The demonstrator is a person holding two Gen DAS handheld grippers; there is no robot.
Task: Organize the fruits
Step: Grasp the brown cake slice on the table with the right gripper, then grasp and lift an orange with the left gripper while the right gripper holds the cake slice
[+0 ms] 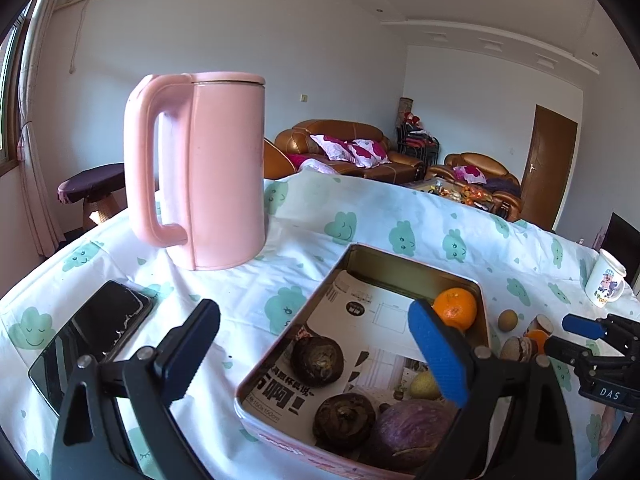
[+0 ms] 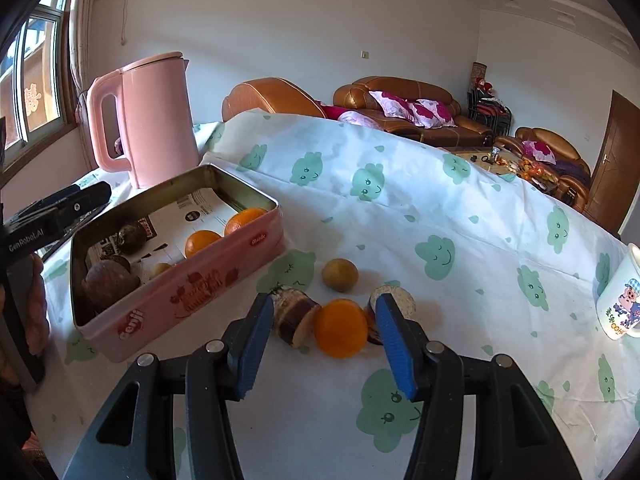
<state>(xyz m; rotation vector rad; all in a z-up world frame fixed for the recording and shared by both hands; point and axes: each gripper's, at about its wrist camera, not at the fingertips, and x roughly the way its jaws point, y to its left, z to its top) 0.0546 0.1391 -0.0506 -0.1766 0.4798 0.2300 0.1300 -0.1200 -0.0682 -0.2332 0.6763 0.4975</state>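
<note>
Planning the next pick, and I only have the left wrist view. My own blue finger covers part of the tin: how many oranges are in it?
Observer: Two oranges, side by side in the tin, seen from the right wrist.
Operator: Is the right gripper holding anything?
Observer: No. The right gripper is open, and a loose orange lies on the cloth just beyond its fingertips, untouched.

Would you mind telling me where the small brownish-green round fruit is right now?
In the right wrist view, the small brownish-green fruit lies on the tablecloth, outside the pink tin to its right, just beyond the loose orange.
</note>
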